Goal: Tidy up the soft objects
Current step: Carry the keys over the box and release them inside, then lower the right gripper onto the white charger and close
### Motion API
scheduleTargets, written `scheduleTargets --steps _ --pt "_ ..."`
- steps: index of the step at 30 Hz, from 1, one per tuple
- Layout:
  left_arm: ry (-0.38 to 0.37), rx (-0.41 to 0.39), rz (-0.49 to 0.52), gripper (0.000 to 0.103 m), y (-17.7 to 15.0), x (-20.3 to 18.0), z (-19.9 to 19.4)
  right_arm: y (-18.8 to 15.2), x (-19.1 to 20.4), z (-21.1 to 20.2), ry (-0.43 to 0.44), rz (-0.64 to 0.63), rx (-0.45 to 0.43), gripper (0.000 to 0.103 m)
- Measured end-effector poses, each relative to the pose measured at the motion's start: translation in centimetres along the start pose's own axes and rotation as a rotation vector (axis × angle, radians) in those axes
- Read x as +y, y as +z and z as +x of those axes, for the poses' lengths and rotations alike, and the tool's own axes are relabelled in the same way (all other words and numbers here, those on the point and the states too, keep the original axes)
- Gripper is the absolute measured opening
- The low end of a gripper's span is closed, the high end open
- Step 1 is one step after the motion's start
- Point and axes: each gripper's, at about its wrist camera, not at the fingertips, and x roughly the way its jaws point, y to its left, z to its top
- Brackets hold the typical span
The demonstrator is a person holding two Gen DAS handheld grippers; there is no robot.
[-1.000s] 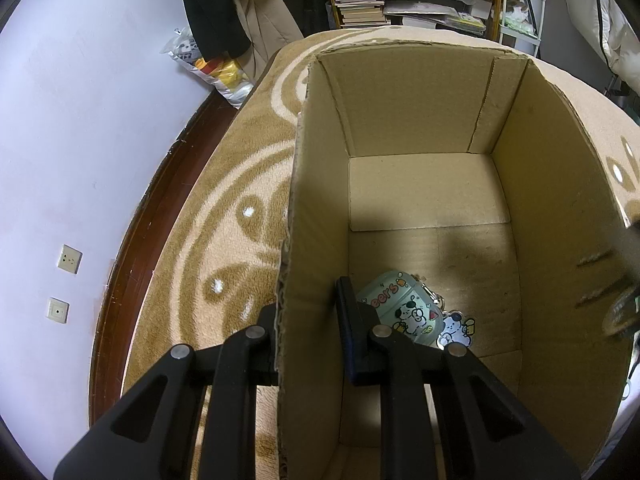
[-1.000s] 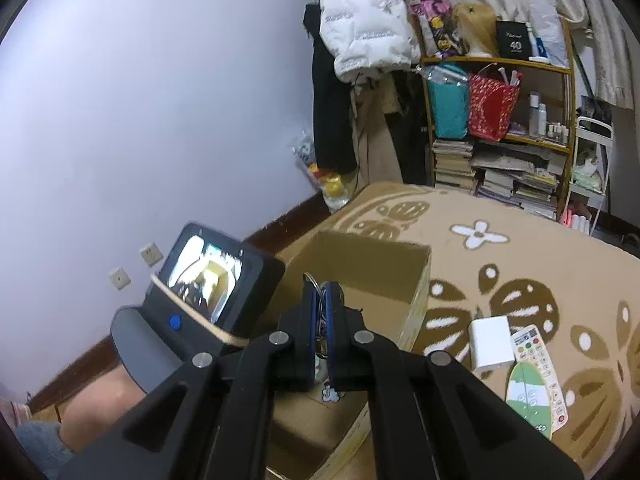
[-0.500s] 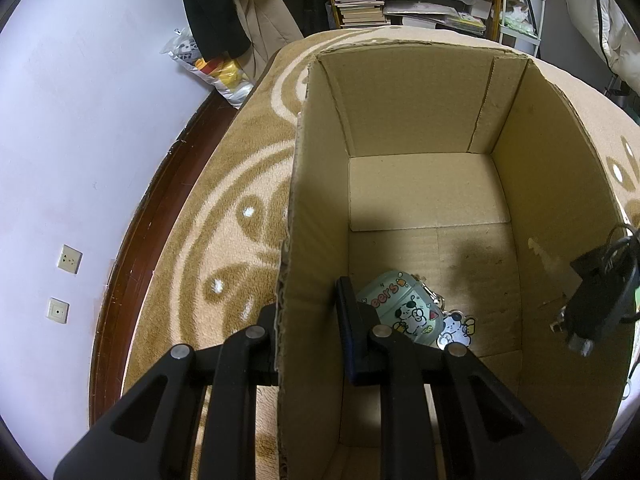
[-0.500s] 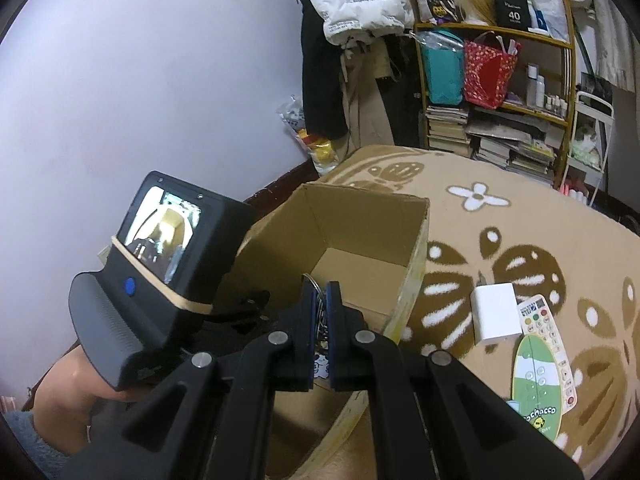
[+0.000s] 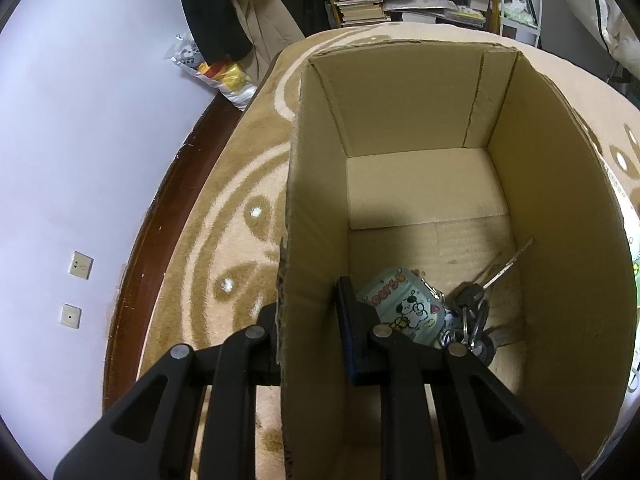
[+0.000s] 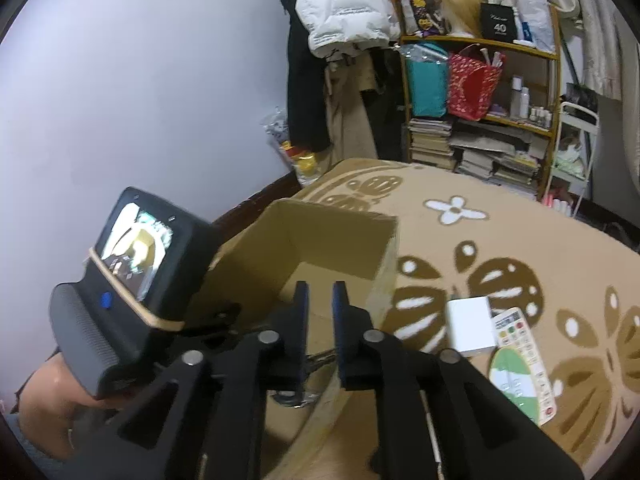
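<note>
Dim, warm indoor light; a soft shadow crosses the cardboard box [image 5: 420,184] floor. Strong fisheye bending with black corners; the right wrist view is slightly motion-blurred.

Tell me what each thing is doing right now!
Box: open on top, upright on the rug.
Left tool: shut on the box wall.
Right tool: just opened, nothing between its fingers.
Keys: lying on the box floor.
Pouch: lying in the box, beside the keys.
Remote: flat on the rug.
</note>
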Motion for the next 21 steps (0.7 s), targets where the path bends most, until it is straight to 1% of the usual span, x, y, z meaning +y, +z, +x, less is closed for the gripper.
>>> scheduleTargets --steps 2,4,7,8,9,12,14,17,21 --pt "0.002 0.006 0.001 0.019 0.0 0.0 -0.1 0.1 -0.8 -0.1 -0.020 0.014 -0.011 0.044" --pt "0.000 0.009 -0.001 0.019 0.0 0.1 -0.2 0.2 -1.8 -0.2 -0.043 0.029 -0.020 0.053" --pt "0.003 0.014 0.000 0.019 0.1 0.1 -0.3 0.4 -3.2 0.0 -0.072 0.046 -0.013 0.059" --pt "0.004 0.014 0.001 0.019 0.0 0.1 -0.3 0.4 -3.7 0.0 -0.083 0.052 -0.010 0.064" --pt "0.005 0.014 0.001 0.019 0.0 0.1 -0.4 0.4 -4.2 0.1 -0.092 0.060 -0.009 0.067" --pt "0.004 0.014 0.001 0.019 0.0 0.1 -0.4 0.2 -5.6 0.4 -0.113 0.088 -0.005 0.078" --pt "0.004 0.014 0.001 0.019 0.0 0.0 -0.4 0.0 -6.5 0.6 -0.128 0.104 -0.004 0.088" --pt "0.004 0.014 0.001 0.019 0.0 0.0 -0.4 -0.3 -7.5 1.3 -0.145 0.119 0.015 0.092" --pt "0.005 0.015 0.002 0.019 0.0 0.0 -0.4 -0.9 -8.9 2.6 -0.171 0.133 0.056 0.092"
